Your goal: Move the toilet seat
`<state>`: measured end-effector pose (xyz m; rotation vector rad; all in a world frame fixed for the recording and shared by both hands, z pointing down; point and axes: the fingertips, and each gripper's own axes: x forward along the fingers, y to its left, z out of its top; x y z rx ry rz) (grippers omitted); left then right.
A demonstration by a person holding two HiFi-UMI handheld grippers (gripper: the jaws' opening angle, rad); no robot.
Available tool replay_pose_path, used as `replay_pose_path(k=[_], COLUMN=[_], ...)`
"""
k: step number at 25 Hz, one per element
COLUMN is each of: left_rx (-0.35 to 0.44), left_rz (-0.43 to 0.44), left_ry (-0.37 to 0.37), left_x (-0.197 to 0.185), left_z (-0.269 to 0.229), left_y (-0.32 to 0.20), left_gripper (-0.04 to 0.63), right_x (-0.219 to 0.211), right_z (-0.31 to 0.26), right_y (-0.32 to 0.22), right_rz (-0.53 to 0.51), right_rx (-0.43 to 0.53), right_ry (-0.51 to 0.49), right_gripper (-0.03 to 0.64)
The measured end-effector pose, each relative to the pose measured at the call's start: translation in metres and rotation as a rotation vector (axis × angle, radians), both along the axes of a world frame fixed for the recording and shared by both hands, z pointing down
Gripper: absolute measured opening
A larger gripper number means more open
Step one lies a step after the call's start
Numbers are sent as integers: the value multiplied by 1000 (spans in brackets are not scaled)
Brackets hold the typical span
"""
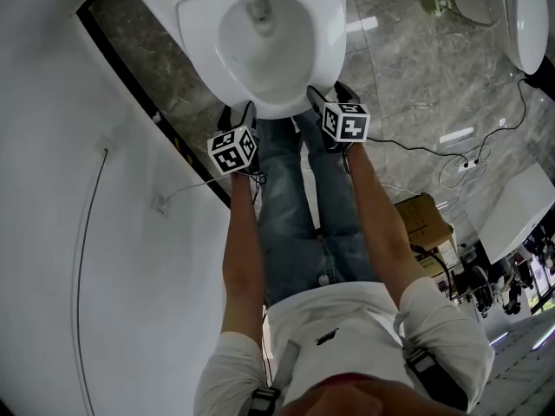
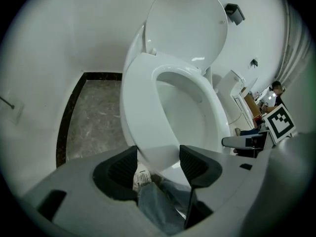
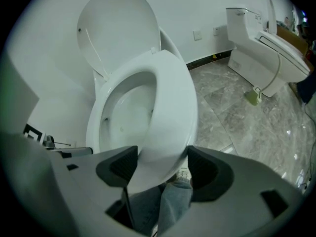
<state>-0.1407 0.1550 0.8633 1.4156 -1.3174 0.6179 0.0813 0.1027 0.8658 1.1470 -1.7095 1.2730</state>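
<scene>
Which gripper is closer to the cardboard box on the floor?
Right. The right gripper is at the front of the toilet seat, on the side of the cardboard box; the left gripper is there too, across the person's legs from it.

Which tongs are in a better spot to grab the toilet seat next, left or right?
Probably the right tongs: the front rim of the toilet seat reaches deeper between their open jaws. The left tongs are open around the rim too, but it sits shallower there. It's close.
</scene>
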Motion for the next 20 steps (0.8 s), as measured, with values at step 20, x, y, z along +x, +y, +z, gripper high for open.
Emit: replay_pose_path(k=[20], left_rx=[1], left_rz=[-21], left_ry=[-15], left_x=[-1], left_z=[-28], left_y=[3], left_gripper=[275], right_x=[1], right_z=[-33], right_y=[5], right_rz=[-24], right_rx=[27], right_ry=[-11], right_gripper=[293])
